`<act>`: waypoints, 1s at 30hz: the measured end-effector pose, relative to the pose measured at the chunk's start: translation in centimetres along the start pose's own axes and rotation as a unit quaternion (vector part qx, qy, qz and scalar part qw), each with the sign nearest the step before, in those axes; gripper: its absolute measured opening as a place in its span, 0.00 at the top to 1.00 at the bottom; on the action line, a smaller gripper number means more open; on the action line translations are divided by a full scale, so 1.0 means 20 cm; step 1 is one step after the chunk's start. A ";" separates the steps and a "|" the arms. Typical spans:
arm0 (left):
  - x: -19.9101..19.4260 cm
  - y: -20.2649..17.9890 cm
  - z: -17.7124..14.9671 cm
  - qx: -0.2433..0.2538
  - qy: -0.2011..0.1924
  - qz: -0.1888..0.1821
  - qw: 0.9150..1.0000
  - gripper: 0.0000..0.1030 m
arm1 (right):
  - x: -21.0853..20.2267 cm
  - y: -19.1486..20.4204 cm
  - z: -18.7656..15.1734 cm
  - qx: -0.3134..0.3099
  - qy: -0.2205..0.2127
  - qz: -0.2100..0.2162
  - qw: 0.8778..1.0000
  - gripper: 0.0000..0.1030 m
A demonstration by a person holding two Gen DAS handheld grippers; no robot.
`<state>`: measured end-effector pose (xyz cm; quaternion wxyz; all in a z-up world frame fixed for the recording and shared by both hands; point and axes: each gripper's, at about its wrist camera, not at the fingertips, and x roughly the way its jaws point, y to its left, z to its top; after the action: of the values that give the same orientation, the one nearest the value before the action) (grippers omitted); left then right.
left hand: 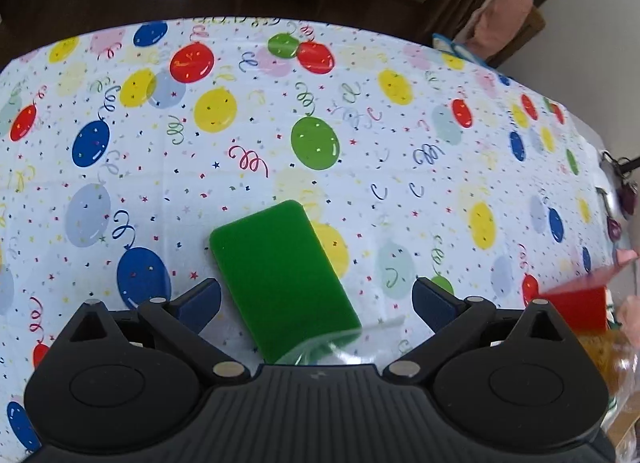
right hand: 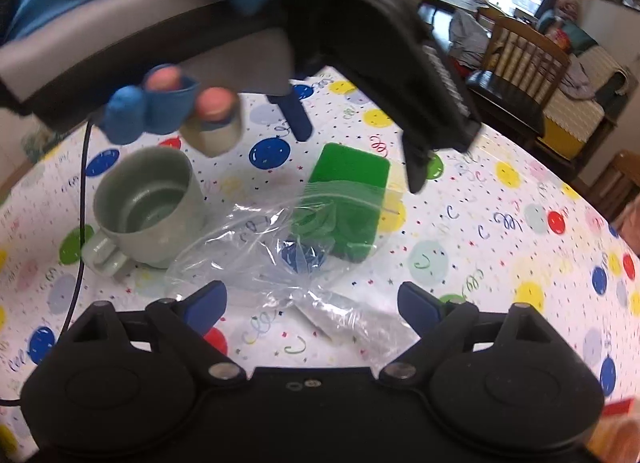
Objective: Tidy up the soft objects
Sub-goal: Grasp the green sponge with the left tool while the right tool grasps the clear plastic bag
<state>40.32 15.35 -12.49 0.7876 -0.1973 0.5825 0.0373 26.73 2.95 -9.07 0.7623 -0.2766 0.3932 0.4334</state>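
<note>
A green sponge (left hand: 280,275) lies flat on the balloon-print tablecloth (left hand: 360,123). My left gripper (left hand: 316,305) hangs over it, open, with one finger on either side and neither pad touching it. A clear plastic bag (right hand: 276,259) lies crumpled in front of my right gripper (right hand: 313,307), which is open above the bag's near end. The green sponge (right hand: 352,167) has its near half behind the clear plastic; I cannot tell whether that half is inside the bag or under it. In the right wrist view the left gripper (right hand: 356,147) points down at the sponge's far end.
A grey-green mug (right hand: 148,207) stands left of the bag, with a black cable (right hand: 80,203) running past it. A person's fingers in blue covers (right hand: 160,103) show blurred above the mug. A red object (left hand: 580,303) and keys (left hand: 616,199) lie at the table's right edge.
</note>
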 end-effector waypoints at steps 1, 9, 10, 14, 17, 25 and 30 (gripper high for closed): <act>0.02 0.00 0.01 -0.003 0.003 0.002 1.000 0.01 | 0.02 0.00 0.01 -0.005 0.004 -0.001 1.000 0.15; 0.18 0.00 0.02 -0.005 0.030 0.023 0.999 0.01 | 0.15 0.06 0.01 -0.087 0.034 -0.002 0.996 0.29; 0.19 0.00 0.02 -0.002 0.031 0.029 0.999 0.01 | 0.16 0.06 0.01 -0.094 0.040 -0.001 0.995 0.36; 0.23 0.02 0.02 -0.004 0.033 0.034 0.999 0.01 | 0.19 0.08 -0.03 -0.116 0.052 0.001 0.992 0.40; 0.24 0.03 0.01 -0.008 0.029 0.051 0.998 0.01 | 0.20 0.09 -0.05 -0.125 0.052 -0.009 0.991 0.44; 0.27 0.02 0.00 0.001 0.016 0.066 0.998 0.03 | 0.19 0.12 -0.09 -0.145 0.055 -0.043 0.987 0.71; 0.26 0.04 -0.02 -0.005 0.014 0.059 0.998 0.21 | 0.17 0.15 -0.11 -0.147 0.049 -0.070 0.985 0.73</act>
<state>41.37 14.96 -17.71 0.7749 -0.1669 0.6039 0.0836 24.32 4.09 -13.34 0.7216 -0.4335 0.3413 0.4182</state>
